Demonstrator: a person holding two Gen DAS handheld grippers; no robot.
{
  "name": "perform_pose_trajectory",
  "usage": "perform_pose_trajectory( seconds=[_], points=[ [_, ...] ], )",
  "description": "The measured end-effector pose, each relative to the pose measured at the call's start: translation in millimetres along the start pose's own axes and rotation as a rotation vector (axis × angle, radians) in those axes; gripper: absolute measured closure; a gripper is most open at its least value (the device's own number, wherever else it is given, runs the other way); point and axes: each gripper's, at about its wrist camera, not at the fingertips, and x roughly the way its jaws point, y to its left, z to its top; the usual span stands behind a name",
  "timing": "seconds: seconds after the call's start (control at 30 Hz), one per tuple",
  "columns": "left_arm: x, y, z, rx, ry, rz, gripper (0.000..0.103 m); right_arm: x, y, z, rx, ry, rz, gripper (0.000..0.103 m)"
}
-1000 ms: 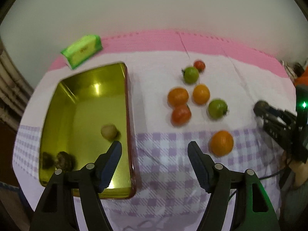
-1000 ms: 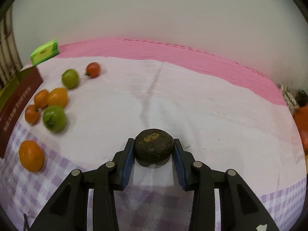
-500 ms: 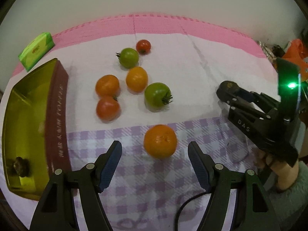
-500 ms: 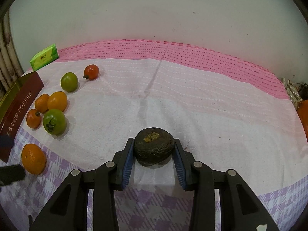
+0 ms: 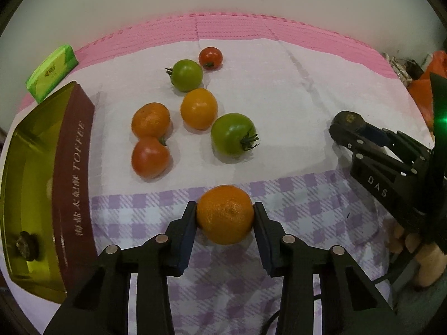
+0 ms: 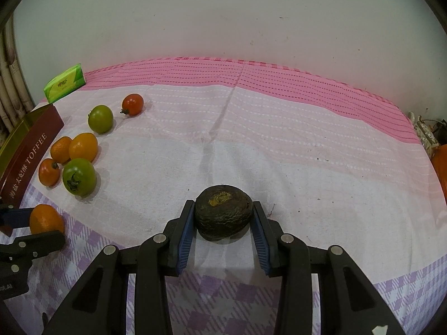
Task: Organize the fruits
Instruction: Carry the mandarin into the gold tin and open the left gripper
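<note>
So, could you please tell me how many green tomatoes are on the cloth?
2. One green tomato sits far back beside the small red tomato; the larger green tomato lies nearer, right of the yellow-orange fruit. None appear hidden.

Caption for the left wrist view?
Left gripper closes around an orange beside the toffee tin.

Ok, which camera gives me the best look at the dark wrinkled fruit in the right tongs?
The right wrist view: the dark fruit sits centred and close between the right tongs, with its wrinkled skin and a yellowish patch clear. The left wrist view shows only a small part of it at the far tip of those tongs.
</note>
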Motion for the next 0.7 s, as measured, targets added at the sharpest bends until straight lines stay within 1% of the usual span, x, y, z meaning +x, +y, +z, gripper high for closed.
perform_pose_trajectory(
  seconds=[0.13, 0.33, 0.43, 0.57, 0.63, 0.7],
  points=[
    [-9, 12, -2, -0.029, -0.005, -0.004, 0.063, 0, 0, 0, 0.0, 0.0, -0.001, 0.066],
    [-40, 50, -4, -0.093, -0.062, 0.012, 0.063, 0, 1, 0, 0.0, 0.0, 0.0, 0.066],
    [-59, 76, -4, -0.135, -0.102, 0.038, 0.063, 0, 1, 0, -0.001, 0.0, -0.002, 0.066],
    [-77, 116, -6, -0.197, -0.143, 0.093, 0.063, 1, 1, 0, -0.001, 0.0, -0.002, 0.066],
    [-78, 135, -7, -0.221, -0.14, 0.129, 0.063, 1, 1, 0, -0.001, 0.0, -0.004, 0.066],
    [-75, 152, -11, -0.245, -0.116, 0.151, 0.063, 1, 1, 0, 0.0, 0.001, -0.004, 0.065]
  ],
)
